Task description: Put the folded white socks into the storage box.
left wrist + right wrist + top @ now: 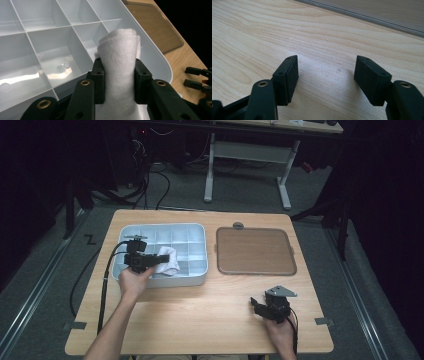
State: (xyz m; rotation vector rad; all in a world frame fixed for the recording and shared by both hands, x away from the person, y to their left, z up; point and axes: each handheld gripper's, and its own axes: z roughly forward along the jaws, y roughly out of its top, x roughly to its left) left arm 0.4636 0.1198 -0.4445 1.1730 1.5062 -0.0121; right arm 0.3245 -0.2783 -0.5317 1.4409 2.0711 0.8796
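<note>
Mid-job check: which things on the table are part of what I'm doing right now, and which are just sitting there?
In the job:
- left gripper, shut on the white rolled cloth
- pale divided organizer tray, under the cloth

Lying about:
- brown tinted lid, beside the tray
- right gripper, open and holding nothing, over the bare wooden table
</note>
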